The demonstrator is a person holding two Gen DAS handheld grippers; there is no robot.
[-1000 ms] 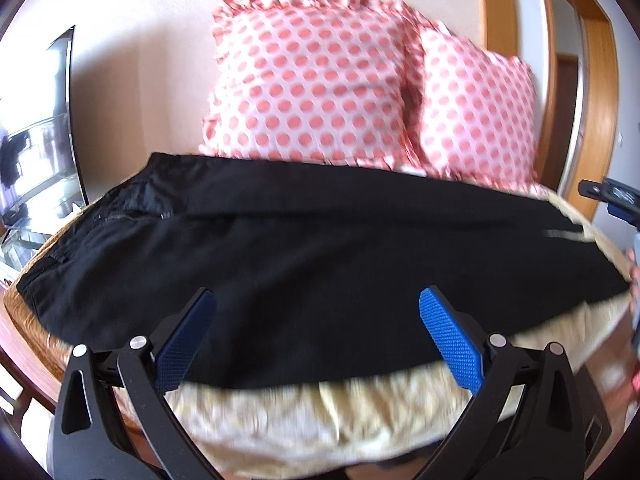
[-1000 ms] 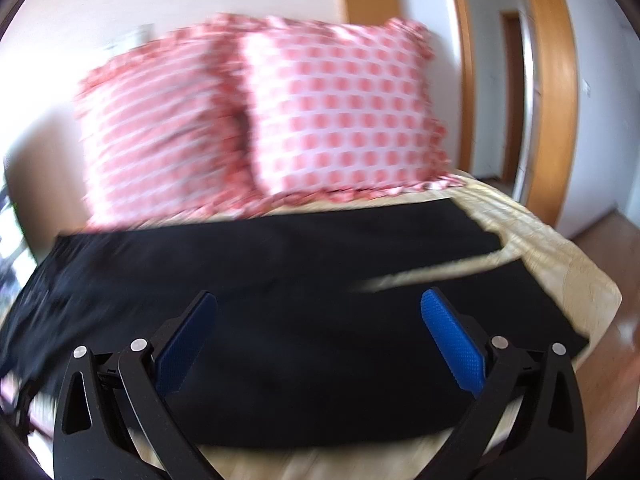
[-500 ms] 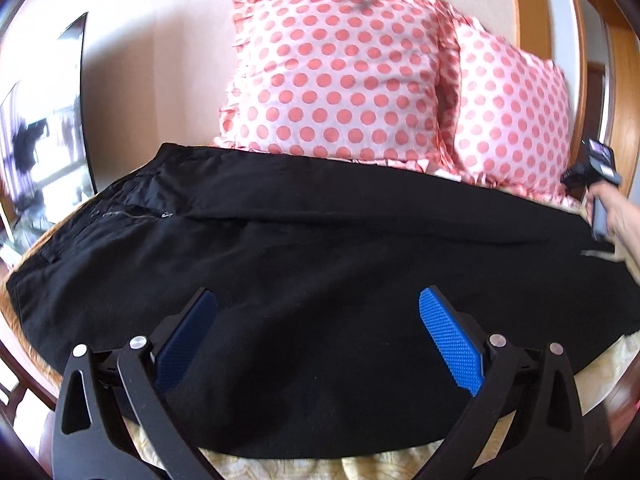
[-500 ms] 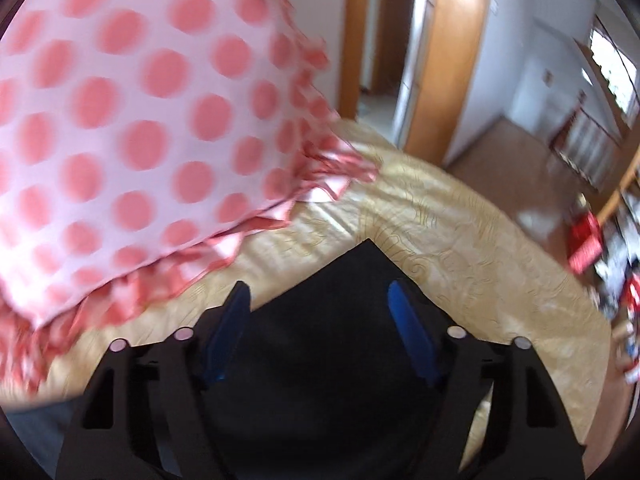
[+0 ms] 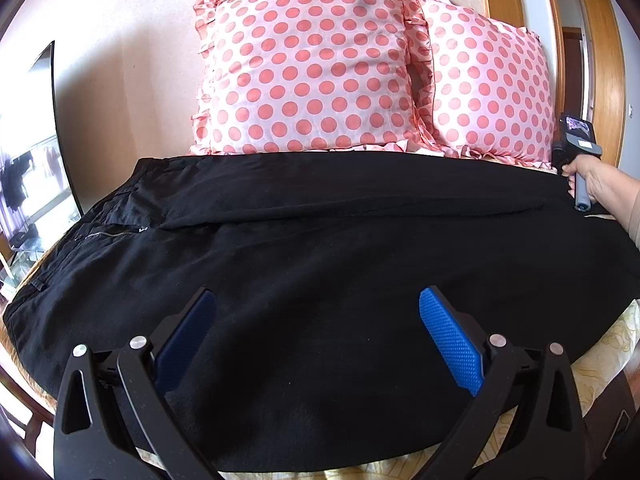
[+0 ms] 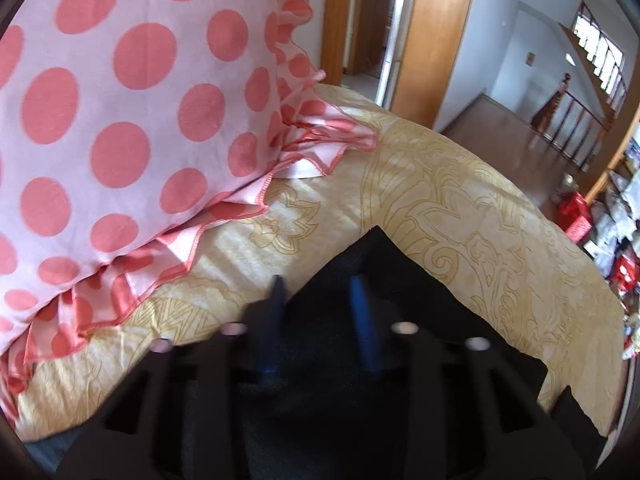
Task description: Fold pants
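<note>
On the bed (image 6: 460,184), with its yellow patterned cover, a pair of black pants (image 5: 304,264) lies spread flat across the width, waistband and zip at the left end, legs running off to the right. Two pink pillows with coral dots stand against the wall behind it, the larger pillow (image 5: 308,68) in the middle and the second pillow (image 5: 488,88) at its right.

The left gripper (image 5: 318,332) hangs over the near leg of the pants, its blue pads wide apart, with nothing between them but the cloth below.

At the far right end the person's right hand (image 5: 592,182) holds the other tool by its grey handle, down at the leg cuffs. From its own camera, the right gripper (image 6: 318,292) sits at a pointed corner of the black fabric that juts out over the yellow cover, just beside the frilled edge of the pillow. Its jaws have just been closing and now stand only a narrow gap apart, with that corner of the pants between them; the picture is blurred there, and I cannot tell whether the pads actually press on the cloth.
</note>
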